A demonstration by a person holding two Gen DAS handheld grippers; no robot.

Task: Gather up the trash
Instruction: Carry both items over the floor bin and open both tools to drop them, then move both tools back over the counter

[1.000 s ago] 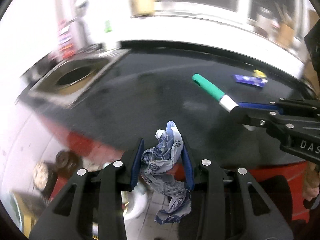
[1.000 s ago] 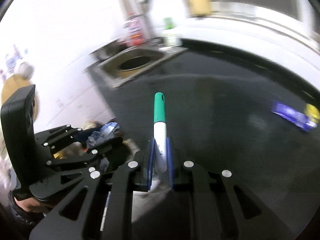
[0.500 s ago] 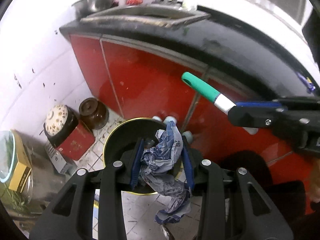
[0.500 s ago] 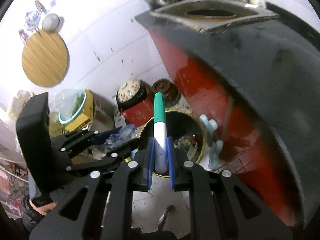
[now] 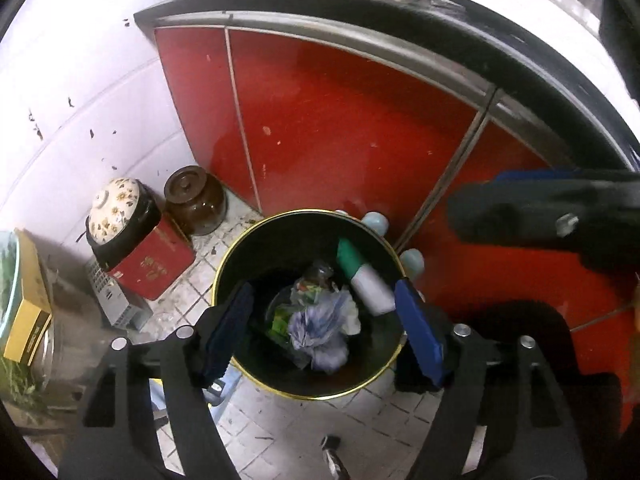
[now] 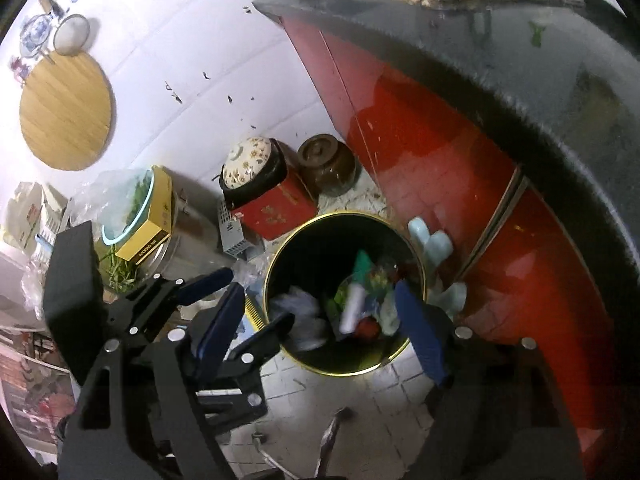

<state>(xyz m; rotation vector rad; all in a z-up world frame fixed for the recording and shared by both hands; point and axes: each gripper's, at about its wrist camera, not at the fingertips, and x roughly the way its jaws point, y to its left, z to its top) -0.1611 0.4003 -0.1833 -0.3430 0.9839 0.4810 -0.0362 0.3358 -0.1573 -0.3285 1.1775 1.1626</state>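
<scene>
A round black trash bin with a gold rim (image 5: 240, 252) (image 6: 280, 256) stands on the tiled floor below both grippers. The crumpled blue-white paper (image 5: 320, 332) (image 6: 300, 312) and the green-capped white marker (image 5: 362, 276) (image 6: 354, 300) are inside it among other trash. My left gripper (image 5: 326, 332) is open and empty above the bin; it also shows in the right wrist view (image 6: 240, 300). My right gripper (image 6: 320, 328) is open and empty above the bin; its finger shows at the right of the left wrist view (image 5: 540, 216).
Red cabinet doors (image 5: 340, 112) under a black counter (image 6: 520, 64) stand behind the bin. A red tin with a floral lid (image 5: 136, 248) and a brown jar (image 5: 196, 200) sit left of it. Pale blue objects (image 6: 434, 244) lie between bin and cabinet. Boxes and clutter (image 6: 140, 216) fill the far left.
Both grippers swung from the counter down over the bin. Both have opened; the paper and the marker have dropped from the fingers into the bin.
</scene>
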